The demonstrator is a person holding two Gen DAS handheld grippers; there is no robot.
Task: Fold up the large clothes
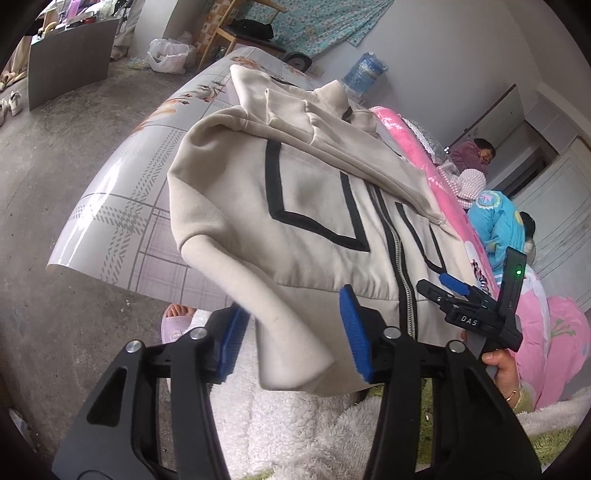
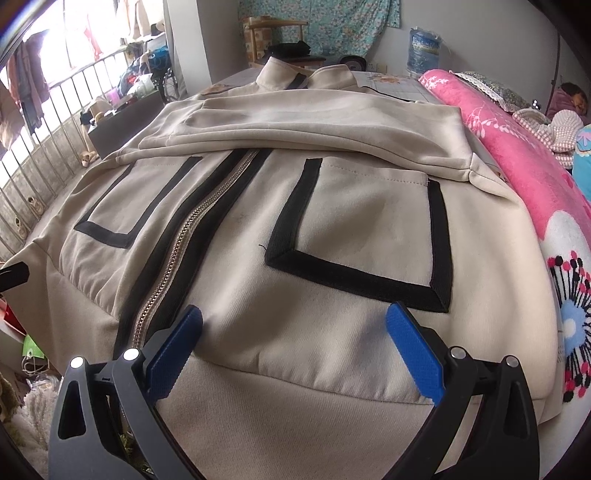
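Counts, both wrist views

1 beige jacket (image 2: pixel 295 229): 1 zipper (image 2: pixel 177 240), 2 black-trimmed pockets (image 2: pixel 369 229), 2 sleeves folded across its chest (image 2: pixel 314 129). 2 grippers: left gripper (image 1: pixel 291 332) and right gripper (image 2: pixel 295 350), 2 blue pads (image 2: pixel 413 354) each. 1 patterned table cover (image 1: pixel 122 206). 1 pink blanket (image 2: pixel 524 177). 1 wooden chair (image 1: pixel 240 33). 1 blue water jug (image 2: pixel 424 48). 1 white plastic bag (image 1: pixel 168 55). 2 people at the far right (image 1: pixel 480 153). 1 foot in a slipper (image 1: pixel 177 321).
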